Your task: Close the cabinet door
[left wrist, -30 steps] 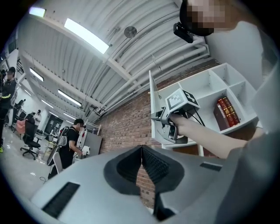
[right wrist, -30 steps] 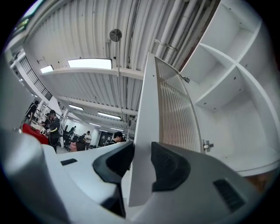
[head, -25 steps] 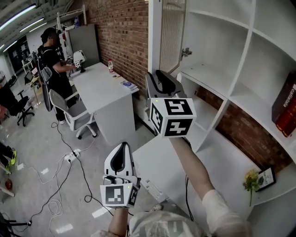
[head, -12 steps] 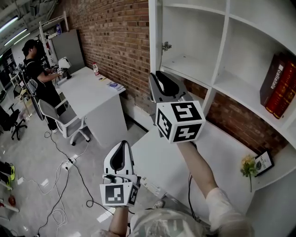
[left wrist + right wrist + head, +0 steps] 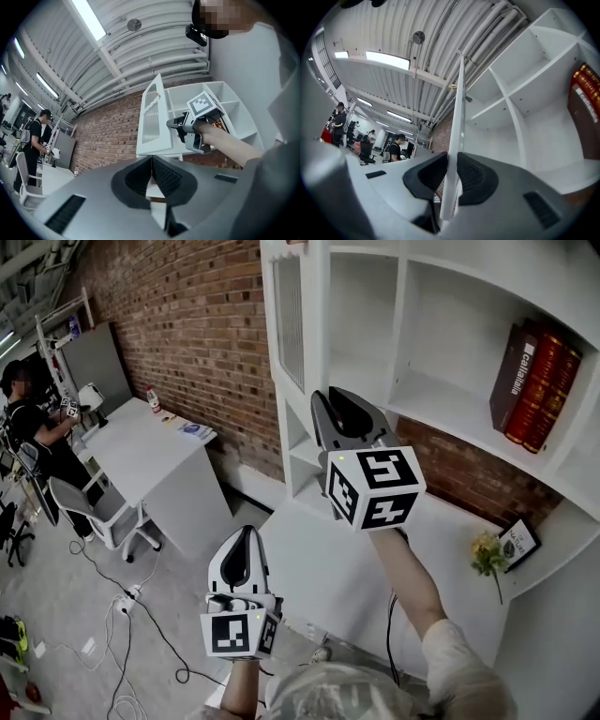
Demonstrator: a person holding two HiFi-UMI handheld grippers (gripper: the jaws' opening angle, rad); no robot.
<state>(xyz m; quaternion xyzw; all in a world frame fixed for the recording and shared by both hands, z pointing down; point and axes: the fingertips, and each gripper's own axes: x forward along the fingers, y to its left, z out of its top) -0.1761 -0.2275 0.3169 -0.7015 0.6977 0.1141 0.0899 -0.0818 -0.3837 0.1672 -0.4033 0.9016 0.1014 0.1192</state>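
Right tool [image 5: 328,399], on an arm stretched upward, is closing onto the cabinet door [image 5: 289,324] edge.

Wall: red brick [image 5: 206,343].
Floor: grey [image 5: 56,615] and shiny.
Furniture: white desk [image 5: 141,446], a chair [image 5: 98,512] beside it, a grey cupboard [image 5: 94,362] behind.
Light: long lamps [image 5: 91,18] on a ribbed ceiling [image 5: 154,42].

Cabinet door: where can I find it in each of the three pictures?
Head view: cabinet door, upper left of centre, slatted face showing.
Left gripper view: door at centre, slatted face too.
Right gripper view: door edge-on, a thin white strip down the middle.
Shared landmark: the white shelves beside it.
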